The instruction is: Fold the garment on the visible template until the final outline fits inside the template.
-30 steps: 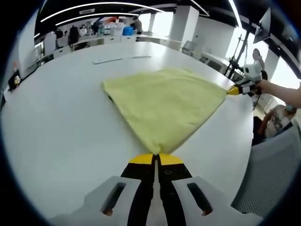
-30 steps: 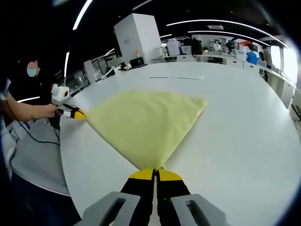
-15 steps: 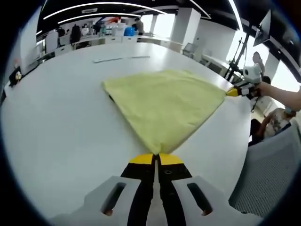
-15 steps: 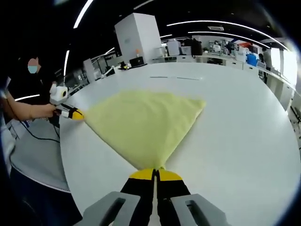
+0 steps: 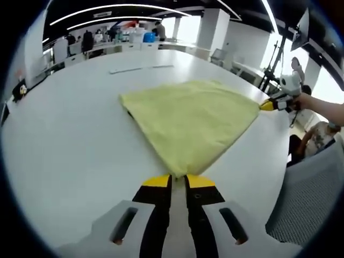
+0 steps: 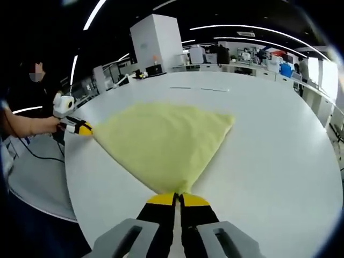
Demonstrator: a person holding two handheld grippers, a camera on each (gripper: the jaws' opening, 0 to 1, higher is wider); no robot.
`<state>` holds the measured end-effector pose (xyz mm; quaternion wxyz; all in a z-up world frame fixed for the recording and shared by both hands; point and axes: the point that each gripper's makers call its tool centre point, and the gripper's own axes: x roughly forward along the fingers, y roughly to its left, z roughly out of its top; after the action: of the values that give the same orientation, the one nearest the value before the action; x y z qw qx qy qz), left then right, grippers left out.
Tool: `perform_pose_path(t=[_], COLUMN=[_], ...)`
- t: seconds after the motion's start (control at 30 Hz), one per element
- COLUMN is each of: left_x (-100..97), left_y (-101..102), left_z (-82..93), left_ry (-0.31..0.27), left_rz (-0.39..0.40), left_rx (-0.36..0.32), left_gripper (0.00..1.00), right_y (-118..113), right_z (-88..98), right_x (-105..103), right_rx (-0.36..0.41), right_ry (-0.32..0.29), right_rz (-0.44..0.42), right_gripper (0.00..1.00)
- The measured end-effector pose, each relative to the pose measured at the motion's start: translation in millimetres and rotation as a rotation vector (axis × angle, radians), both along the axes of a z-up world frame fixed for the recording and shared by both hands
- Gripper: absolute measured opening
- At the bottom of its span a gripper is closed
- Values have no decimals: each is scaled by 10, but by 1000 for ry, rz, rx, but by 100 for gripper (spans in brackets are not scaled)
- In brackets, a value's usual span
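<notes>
Now the yellow garment point(image 5: 189, 121) lies flat on the white table point(image 5: 70, 134), mid-fold.
Left gripper point(image 5: 179, 178) has jaws slightly apart at one corner; right gripper point(image 6: 178, 197) pinches another; no template outline discernible, folding remains.

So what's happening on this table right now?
A person is handling a yellow garment spread flat on a white table, one handheld gripper at each near corner. The left gripper sits at one corner with its jaws slightly parted, so it seems to be letting go. The right gripper is at the other corner, jaws nearly closed on the cloth. No fold shows yet.
</notes>
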<state>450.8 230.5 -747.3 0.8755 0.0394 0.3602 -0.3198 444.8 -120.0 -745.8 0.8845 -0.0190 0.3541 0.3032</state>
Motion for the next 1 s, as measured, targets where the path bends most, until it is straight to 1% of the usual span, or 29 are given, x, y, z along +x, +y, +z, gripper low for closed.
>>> perform_pose_path(t=[0.1,0.17,0.2,0.27,0.3,0.33,0.37,0.53,0.6,0.7,0.8,0.9,0.97,1.0], left_x=[18,24,28,40,61,67,68,48,30,0,-22,-59,-90,-101], left_y=[28,39,41,44,44,37,21,-44,-90,-140,-160,-147,-158,-157], left_z=[58,85,125,173,219,250,285,424,495,594,671,733,780,800], left_ry=[-14,-19,-28,-45,-68,-77,-82,-95,-98,-107,-107,-107,-95,-96], left_rz=[23,30,36,40,44,44,46,44,42,39,49,60,69,69], left_rx=[-5,-6,-5,-6,-10,-16,-27,-50,-66,-82,-86,-96,-120,-124], left_gripper=[21,28,33,38,40,42,45,54,60,70,81,86,89,91], right_y=[13,29,45,72,74,78,90,193,220,249,256,269,271,275], right_z=[48,80,100,128,136,148,172,382,476,640,749,902,971,999], right_x=[32,47,52,54,55,55,49,19,4,-9,-28,-68,-110,-127], right_rx=[19,27,29,24,17,10,4,22,24,25,28,35,42,48], right_ry=[-13,-23,-26,-28,-28,-28,-30,-50,-56,-87,-87,-115,-122,-125], right_rz=[-23,-30,-31,-27,-27,-28,-26,-5,1,12,11,15,14,12], right_gripper=[16,25,29,39,43,48,51,61,66,70,77,82,85,89])
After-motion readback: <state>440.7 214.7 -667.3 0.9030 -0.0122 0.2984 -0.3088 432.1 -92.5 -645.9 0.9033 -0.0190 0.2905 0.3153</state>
